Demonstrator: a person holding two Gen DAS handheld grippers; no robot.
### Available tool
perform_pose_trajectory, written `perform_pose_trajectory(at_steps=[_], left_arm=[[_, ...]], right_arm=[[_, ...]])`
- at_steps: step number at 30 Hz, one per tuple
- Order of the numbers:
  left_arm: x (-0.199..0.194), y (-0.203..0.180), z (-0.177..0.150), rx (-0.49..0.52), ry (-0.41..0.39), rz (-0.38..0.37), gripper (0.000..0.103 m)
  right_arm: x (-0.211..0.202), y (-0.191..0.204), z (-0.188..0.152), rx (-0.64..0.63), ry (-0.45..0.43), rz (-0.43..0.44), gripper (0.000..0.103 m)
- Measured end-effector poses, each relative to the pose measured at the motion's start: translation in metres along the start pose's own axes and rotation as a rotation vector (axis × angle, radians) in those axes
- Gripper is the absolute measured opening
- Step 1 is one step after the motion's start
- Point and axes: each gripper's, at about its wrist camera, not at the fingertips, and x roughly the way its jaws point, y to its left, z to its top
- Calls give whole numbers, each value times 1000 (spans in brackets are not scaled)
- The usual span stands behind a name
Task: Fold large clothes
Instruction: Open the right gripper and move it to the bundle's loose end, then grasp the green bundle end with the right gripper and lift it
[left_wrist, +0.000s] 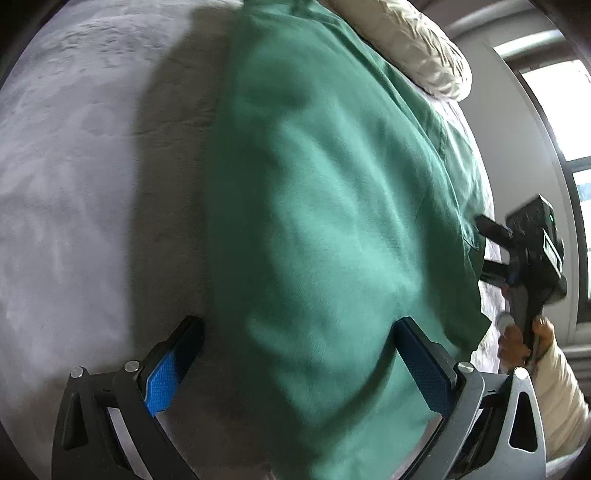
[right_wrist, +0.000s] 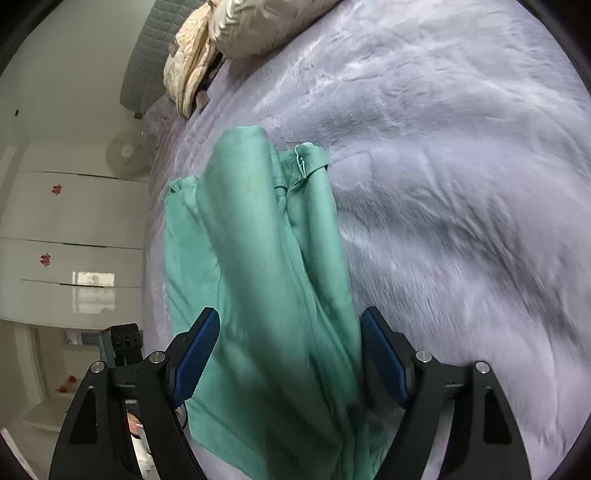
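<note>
Lying folded lengthwise on grey bedding (right_wrist: 461, 155) — green garment (right_wrist: 258, 258), creased.

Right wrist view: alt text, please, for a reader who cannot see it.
A crumpled green fabric garment lies on a pale grey plush blanket, between the fingers of the open right claw. Cream bedding is heaped beyond.

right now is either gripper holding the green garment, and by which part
Neither. The left gripper and right gripper both stand open over the green garment, pads clear of the cloth.

Plain green garment (left_wrist: 332, 221), pale grey blanket (left_wrist: 74, 184), blue-padded black claw (right_wrist: 288, 354)
</note>
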Motion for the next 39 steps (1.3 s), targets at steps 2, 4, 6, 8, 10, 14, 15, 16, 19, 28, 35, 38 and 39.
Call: perform_pose_trajectory(at_steps=[2, 4, 6, 8, 10, 14, 15, 16, 19, 28, 35, 38, 39], left_arm=[[5, -5, 4, 13, 5, -4, 103], [10, -14, 10, 30, 6, -1, 103], [15, -22, 13, 48, 4, 6, 103], [22, -25, 12, 67, 2, 34, 103], [25, -25, 13, 88, 0, 34, 103], [24, -23, 12, 79, -2, 16, 103], [23, -25, 13, 77, -13, 24, 102], [21, -28, 12, 79, -34, 40, 100], [10, -33, 7, 92, -80, 65, 82], [-48, -34, 1, 165, -140, -44, 48], [-110, -23, -16, 209, -153, -107, 48], [-127, -13, -29, 211, -135, -120, 48], [-132, -9, -34, 211, -128, -119, 48]], right_arm=[[12, 2, 8, -10, 25, 23, 83], [22, 9, 16, -25, 45, 57, 83], [27, 18, 21, -50, 56, 121, 85], [33, 22, 25, -71, 66, 134, 92], [44, 15, 29, -60, 89, 124, 91], [51, 1, 35, 25, 64, 172, 91], [51, 0, 36, 39, 59, 171, 90], [52, 1, 36, 46, 60, 155, 74], [51, 0, 33, 53, 66, 157, 34], [30, 38, 8, 56, -23, 377, 22], [16, 84, -23, 62, -67, 441, 22], [21, 107, -37, 58, -59, 444, 22], [27, 115, -41, 58, -56, 444, 22]])
